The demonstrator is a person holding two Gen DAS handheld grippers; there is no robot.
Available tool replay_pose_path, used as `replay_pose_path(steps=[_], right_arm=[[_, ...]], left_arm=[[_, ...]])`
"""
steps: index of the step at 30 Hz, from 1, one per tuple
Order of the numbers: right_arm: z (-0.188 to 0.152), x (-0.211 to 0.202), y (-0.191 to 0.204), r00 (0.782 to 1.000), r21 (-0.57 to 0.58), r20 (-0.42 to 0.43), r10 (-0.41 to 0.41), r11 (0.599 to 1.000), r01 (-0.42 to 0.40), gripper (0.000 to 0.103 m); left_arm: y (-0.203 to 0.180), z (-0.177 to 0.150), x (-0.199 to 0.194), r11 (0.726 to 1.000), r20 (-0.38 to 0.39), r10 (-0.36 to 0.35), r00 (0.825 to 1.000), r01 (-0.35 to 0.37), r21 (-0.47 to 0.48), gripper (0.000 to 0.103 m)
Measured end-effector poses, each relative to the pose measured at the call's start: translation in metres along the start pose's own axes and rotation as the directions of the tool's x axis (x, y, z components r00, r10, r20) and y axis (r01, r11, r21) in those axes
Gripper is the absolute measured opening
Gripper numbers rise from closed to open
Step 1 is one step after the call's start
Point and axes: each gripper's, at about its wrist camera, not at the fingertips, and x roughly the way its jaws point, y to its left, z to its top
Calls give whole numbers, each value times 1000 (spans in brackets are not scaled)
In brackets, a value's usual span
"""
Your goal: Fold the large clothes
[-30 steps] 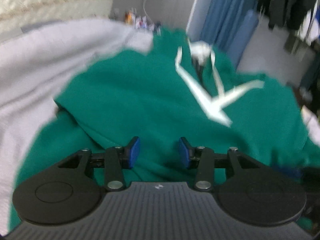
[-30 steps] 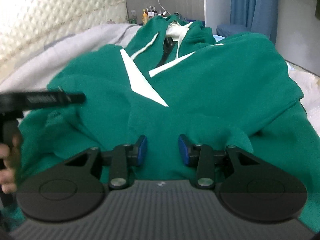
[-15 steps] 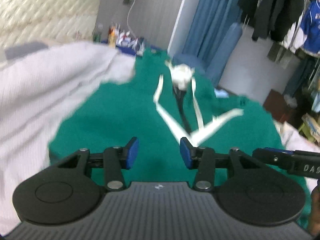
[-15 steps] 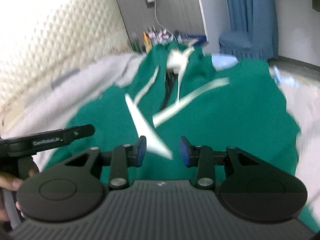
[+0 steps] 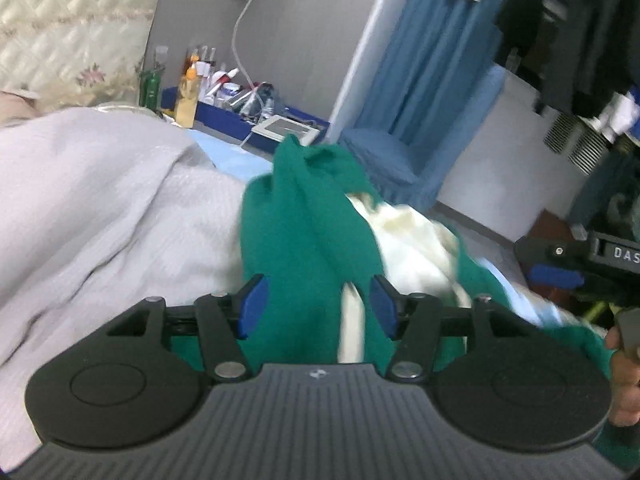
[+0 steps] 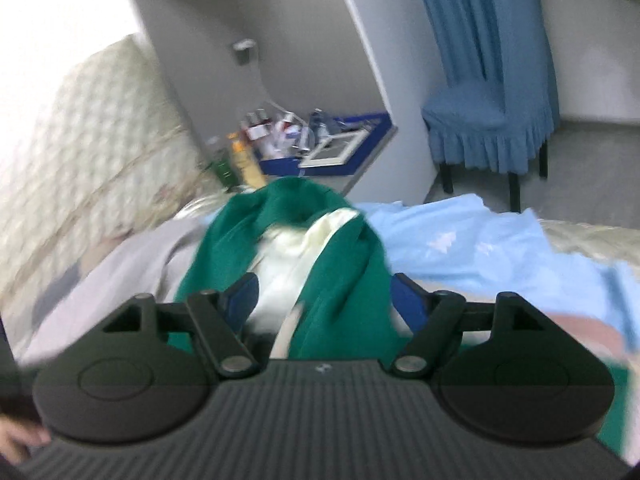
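A green hoodie (image 5: 320, 216) with a cream-lined hood (image 5: 404, 232) lies bunched on the bed. My left gripper (image 5: 319, 307) hangs over its hood end, and its jaws are opening. Green cloth and a white drawstring (image 5: 350, 320) show in the gap, clear of the blue pads (image 5: 253, 305). My right gripper (image 6: 326, 302) is over the same hood (image 6: 296, 248). Its jaws are opening wide, with green and cream fabric loose between them. In the left wrist view the right gripper (image 5: 556, 274) shows at the right edge, with a hand (image 5: 622, 364) below it.
A grey blanket (image 5: 100, 208) covers the bed on the left and a light blue sheet (image 6: 472, 248) lies on the right. Behind stand a quilted headboard (image 5: 68, 28), a bedside table with bottles (image 6: 280, 144), a blue chair (image 6: 488, 124) and hanging clothes (image 5: 568, 28).
Both grippers have swept along the hoodie from its striped body to the hood end. Both pairs of jaws stand wider, the right far wider. The right view has rolled.
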Motion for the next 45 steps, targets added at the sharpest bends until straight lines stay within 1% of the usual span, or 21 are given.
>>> replay_pose_path(steps=[3,5,9,10,12,13,14,15,16,18,21,23,26,29,33,36,37,39,42,44,45], right_arm=[[20,57,-13,999,43,-35,-18,999,20,75],[28,89,-21,999,74,-42,-12,997,15,75],[30,140,-40,992,201,-114,55,979,-31,75],[28,148,-40,990,204,-132,58,978,-30,75],[22,165,-40,976,210,-208,61,978,-16,75],[21,167,-37,976,193,-210,51,981,-10,69],[22,163,-33,981,165,-191,39,986,-8,59],[23,160,-29,981,149,-187,43,989,-15,34],[25,154,-26,983,131,-178,38,991,-15,20],[28,135,-16,990,86,-136,38,996,-26,17],[39,99,-1,997,35,-48,56,998,-54,17],[45,72,14,999,-32,-4,51,998,-51,16],[49,16,33,995,-99,74,69,993,-62,16],[45,-46,50,984,-166,157,85,984,-58,16],[22,-132,69,958,-227,258,127,971,-68,16],[-12,-191,79,936,-291,321,142,956,-45,16],[-25,-206,82,933,-308,328,150,950,-44,16],[-59,-235,85,931,-336,328,162,941,-45,16],[-115,-263,88,944,-367,286,165,929,-51,15],[-147,-271,90,959,-392,237,152,919,-49,14],[-166,-274,93,969,-428,209,136,903,-34,14]], left_arm=[[10,27,44,1000,36,26,999,-25,-9,64],[16,43,67,999,49,31,998,-30,-27,66],[24,60,107,996,34,65,997,-63,-60,69],[26,61,115,995,21,66,998,-64,-70,69],[25,64,127,995,0,78,997,-78,-70,69],[23,66,131,994,-11,86,996,-87,-62,68],[22,68,133,994,-21,94,995,-95,-57,64],[20,70,133,994,-29,99,995,-100,-52,47],[19,73,131,993,-35,109,993,-110,-41,23],[18,76,121,994,-48,104,993,-105,-36,13],[10,84,92,997,-17,76,997,-77,-12,11],[2,89,65,998,9,59,998,-59,1,11],[-11,95,16,1000,56,21,998,-22,19,11],[-30,94,-43,998,104,-20,994,13,69,11],[-51,81,-126,991,165,-59,985,39,125,9],[-61,57,-189,989,210,-86,974,57,140,5],[-63,46,-212,987,235,-95,967,61,149,5],[-63,22,-249,987,251,-117,961,84,138,3],[-59,-23,-293,987,269,-152,951,135,83,2],[-56,-59,-310,990,246,-142,959,137,39,1],[-55,-76,-315,990,231,-137,963,137,20,1]])
